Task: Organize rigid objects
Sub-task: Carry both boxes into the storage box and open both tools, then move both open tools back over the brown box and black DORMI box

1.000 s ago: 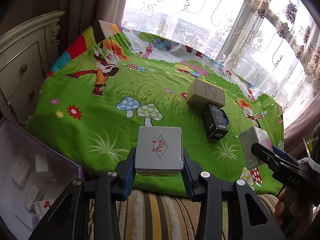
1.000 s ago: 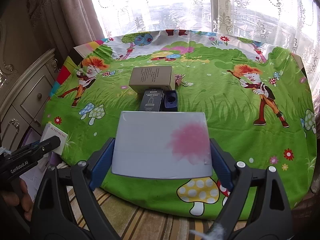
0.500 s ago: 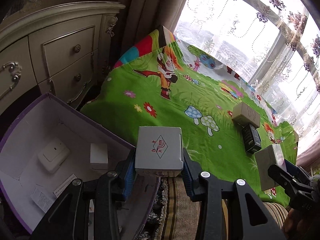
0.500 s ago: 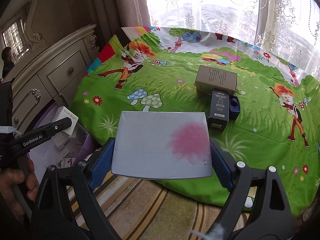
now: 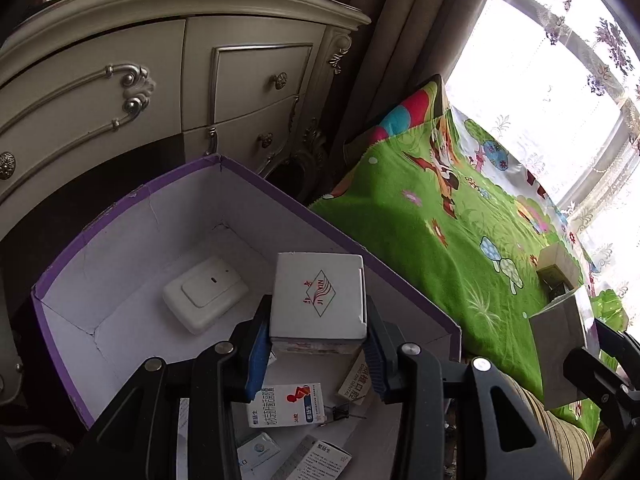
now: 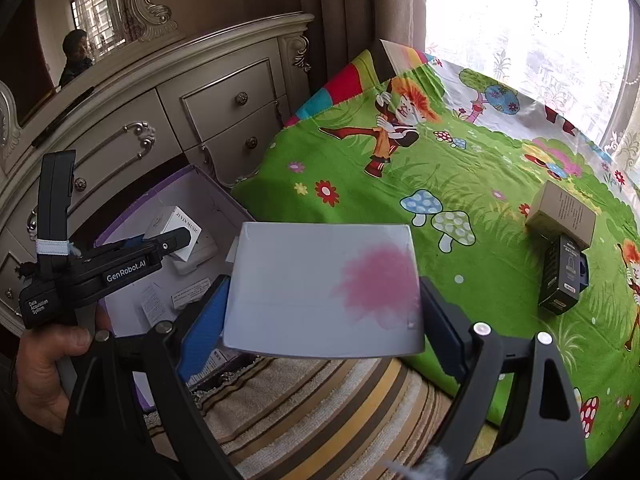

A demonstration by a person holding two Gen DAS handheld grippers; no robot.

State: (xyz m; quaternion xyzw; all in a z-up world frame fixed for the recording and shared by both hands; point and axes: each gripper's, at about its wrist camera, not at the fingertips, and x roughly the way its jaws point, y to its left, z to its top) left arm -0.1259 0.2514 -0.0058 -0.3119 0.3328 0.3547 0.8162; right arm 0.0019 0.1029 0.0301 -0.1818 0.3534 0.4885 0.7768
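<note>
Left gripper [image 5: 318,332] clamps the small white carton [image 5: 319,295] by its two side faces, blue pads [image 5: 257,350] pressed flat against the card, and we hold it just above the open purple-edged storage box [image 5: 304,210]. We judge the carton light and stiff but thin-walled: a squeeze across the middle of the sides, as here, should hold it without denting, while its smooth printed card could slip if the grip slackens. Below it, at 6 o'clock inside the box, lie a red-and-blue medicine packet [image 5: 286,404] and loose leaflets; at 9 o'clock rests a white wall switch [image 5: 205,294].

Right gripper [image 6: 322,312] is likewise closed on the pale grey box with a pink blotch [image 6: 324,286], taken across its width. We expect this wider box to be light as well, yet more apt to twist between the fingers, so a hold near its centre seems wise. It hangs over the striped cushion [image 6: 320,412], with the storage box at its 9 o'clock.

Farther out, at 3 o'clock on the green cartoon bedspread [image 6: 460,168], a tan carton [image 6: 562,214] touches a black carton [image 6: 562,280], both not yet collected. A cream dresser [image 6: 200,112] stands at 11 o'clock.
</note>
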